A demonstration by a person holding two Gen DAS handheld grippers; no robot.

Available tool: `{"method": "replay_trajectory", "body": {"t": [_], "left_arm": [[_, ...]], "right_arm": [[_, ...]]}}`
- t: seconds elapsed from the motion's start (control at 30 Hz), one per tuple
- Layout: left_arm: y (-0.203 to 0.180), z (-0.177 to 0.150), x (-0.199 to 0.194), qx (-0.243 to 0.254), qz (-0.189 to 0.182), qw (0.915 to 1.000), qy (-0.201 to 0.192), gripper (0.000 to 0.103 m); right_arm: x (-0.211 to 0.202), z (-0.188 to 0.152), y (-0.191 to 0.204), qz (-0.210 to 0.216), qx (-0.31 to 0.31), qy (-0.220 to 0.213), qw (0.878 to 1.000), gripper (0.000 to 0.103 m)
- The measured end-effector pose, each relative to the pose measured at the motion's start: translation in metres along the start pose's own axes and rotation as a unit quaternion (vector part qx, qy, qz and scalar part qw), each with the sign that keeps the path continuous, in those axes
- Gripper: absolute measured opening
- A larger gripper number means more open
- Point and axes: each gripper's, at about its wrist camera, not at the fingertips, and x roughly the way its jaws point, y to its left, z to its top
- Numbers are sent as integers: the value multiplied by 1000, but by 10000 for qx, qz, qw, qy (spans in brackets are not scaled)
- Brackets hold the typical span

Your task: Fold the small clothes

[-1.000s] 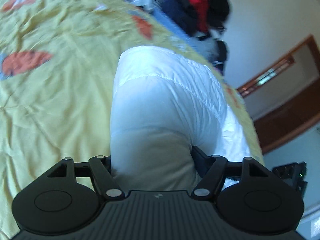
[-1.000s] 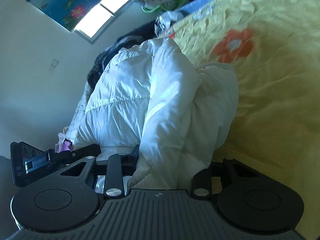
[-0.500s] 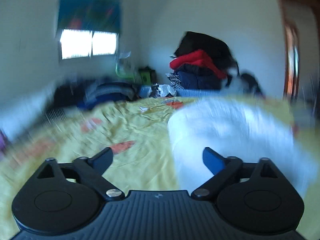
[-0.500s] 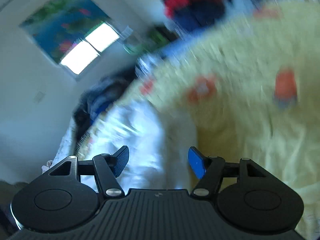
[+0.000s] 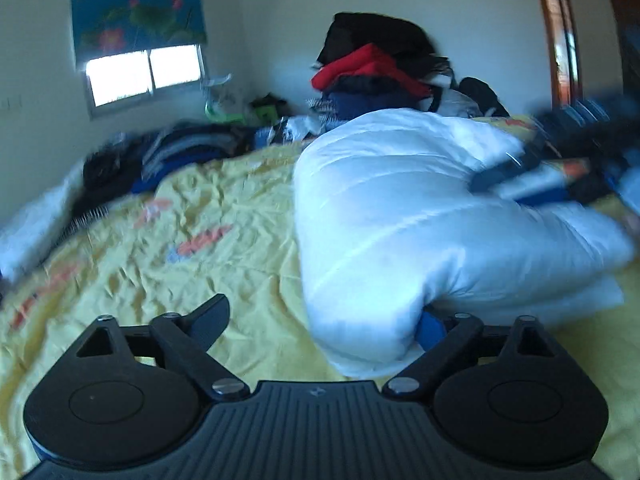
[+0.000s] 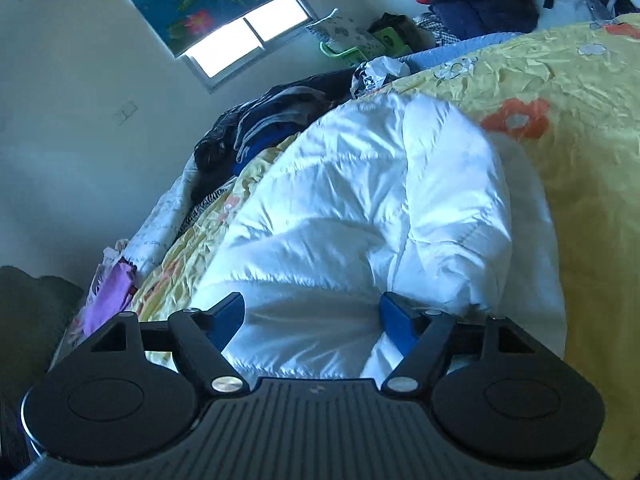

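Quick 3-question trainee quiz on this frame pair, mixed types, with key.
1. What does the jacket lie on? A) bare floor B) yellow sheet C) wooden table
2. True or false: the right gripper is clamped shut on the jacket.
3. In the pile by the far wall, what colour is the garment between the black one and the navy one?

Key:
1. B.
2. False. Its jaws have just been opening. The jacket sits between them, ungripped.
3. Red.
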Motion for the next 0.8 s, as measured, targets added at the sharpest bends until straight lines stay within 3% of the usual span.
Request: {"method": "replay_trajectory", "body": {"t": [0.03,0.1,0.37,0.57,0.67,0.7,0.73,0.8], "left_arm": [[7,-1,5,-184,-159,9996,134,54],[18,1,18,-532,-592,9959,421,34],[39,-5,22,-713,-894,9923,472,33],[34,-10,32,-775,-863,9912,632,26],[35,-5,19,-648,-926,9918,600,29],[36,-3,11,-568,-956,9922,559,38],[37,-2,3,-473,-967,9928,529,64],[41,-3,-20,-292,-874,9953,299,91]], "right_arm": [[2,-3,-2,12,-46,24,10000,70],[6,-9,-6,52,-92,97,9999,64],[13,-15,-1,-77,-486,240,9985,61],[17,-16,0,-69,-611,254,9978,61],[12,-13,-2,-31,-411,193,9990,61],[7,-9,-3,-1,-235,192,9995,65],[0,-5,-5,46,21,183,9998,66],[-25,2,-11,202,575,-46,9981,69]]}}
